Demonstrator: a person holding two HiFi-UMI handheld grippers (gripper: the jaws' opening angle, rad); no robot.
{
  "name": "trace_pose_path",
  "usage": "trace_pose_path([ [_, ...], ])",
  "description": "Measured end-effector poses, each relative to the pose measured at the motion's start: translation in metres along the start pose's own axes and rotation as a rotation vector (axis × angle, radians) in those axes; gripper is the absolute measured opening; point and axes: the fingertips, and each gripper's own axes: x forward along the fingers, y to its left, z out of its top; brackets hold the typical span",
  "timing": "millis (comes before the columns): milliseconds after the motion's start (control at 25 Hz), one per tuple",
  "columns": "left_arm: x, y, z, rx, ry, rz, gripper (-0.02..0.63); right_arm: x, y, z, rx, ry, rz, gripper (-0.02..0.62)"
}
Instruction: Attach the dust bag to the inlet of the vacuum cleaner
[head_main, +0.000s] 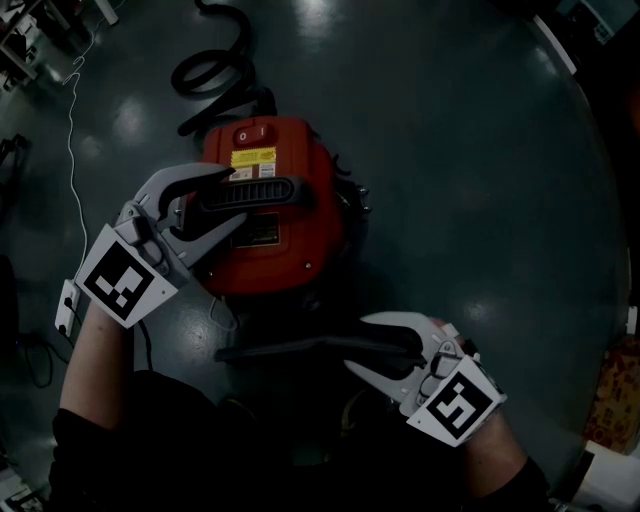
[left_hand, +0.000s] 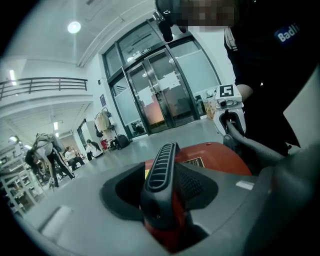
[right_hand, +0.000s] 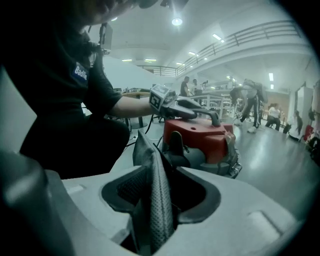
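**Dark glossy floor (head_main: 480, 150), both claws released**

Left gripper (head_main: 235, 195) stands open astride the black handle (head_main: 265, 190) of the red vacuum cleaner (head_main: 300, 240). Right gripper (head_main: 357, 343) gapes around the dark mesh dust bag (right_hand: 155, 200), just beside the cleaner.

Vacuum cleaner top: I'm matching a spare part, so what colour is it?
The vacuum cleaner top is red; clearest in the head view.

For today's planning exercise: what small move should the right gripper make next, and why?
Probably close the right gripper on the dust bag: its edge stands between the open jaws, not gripped, in front of the vacuum cleaner.
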Motion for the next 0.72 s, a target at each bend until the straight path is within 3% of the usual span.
trace_pose_path([
  [200,-0.002,-0.001,0.003,-0.003,-0.010,-0.009,0.183,-0.024,0.007,0.010,0.042,-0.080,-0.016,0.179],
  [440,-0.018,0.003,0.012,-0.088,-0.058,0.030,0.179,-0.029,0.007,0.039,0.030,-0.273,-0.063,0.179],
  [720,-0.055,0.016,0.041,-0.194,-0.103,0.109,0.169,-0.041,-0.025,0.067,0.117,-0.426,-0.270,0.179],
])
